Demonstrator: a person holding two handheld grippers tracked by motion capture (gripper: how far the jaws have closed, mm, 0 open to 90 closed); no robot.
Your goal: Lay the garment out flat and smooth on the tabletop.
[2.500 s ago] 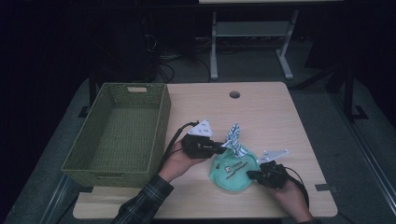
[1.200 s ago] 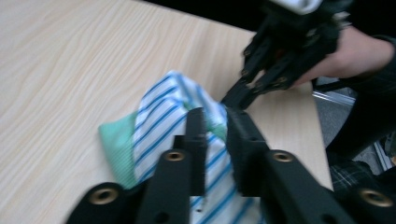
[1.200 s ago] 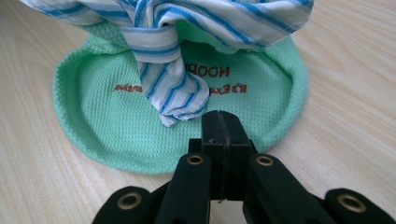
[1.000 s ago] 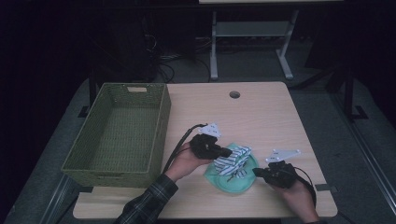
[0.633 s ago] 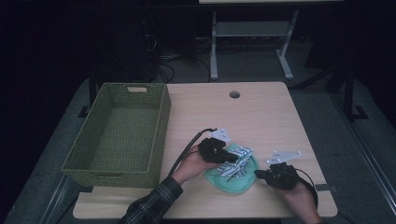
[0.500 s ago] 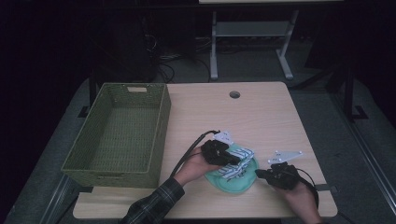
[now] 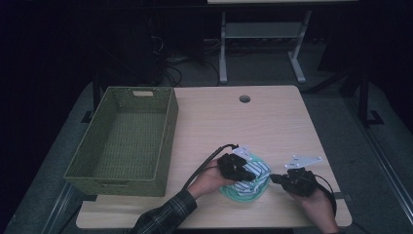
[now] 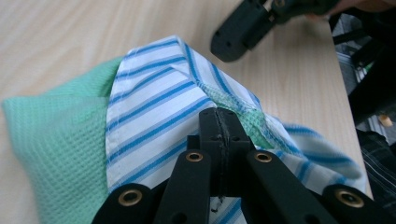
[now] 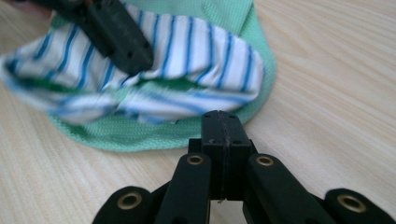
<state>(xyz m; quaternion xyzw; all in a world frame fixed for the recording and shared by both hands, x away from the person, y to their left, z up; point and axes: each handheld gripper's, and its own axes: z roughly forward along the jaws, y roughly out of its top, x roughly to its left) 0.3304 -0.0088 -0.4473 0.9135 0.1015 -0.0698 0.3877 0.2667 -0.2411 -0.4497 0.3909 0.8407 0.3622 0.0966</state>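
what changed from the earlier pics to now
The left gripper carried the striped cloth rightward and down across the green cloth, folding it over; earlier it held the stripes raised above the table. Its jaws stay shut above the stripes. The right gripper kept shut beside the pile, barely moving. The basket stayed put.

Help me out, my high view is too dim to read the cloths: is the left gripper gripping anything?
Observer: In the left gripper view, the left gripper has its jaws shut, tip on the striped cloth. I cannot tell whether a fold is pinched.
Operator: What lies under the stripes?
Observer: A green mesh cloth, showing beside and beneath them.
Operator: And the right gripper?
Observer: The right gripper has its jaws shut with nothing between them, tip at the green cloth's edge above the table.
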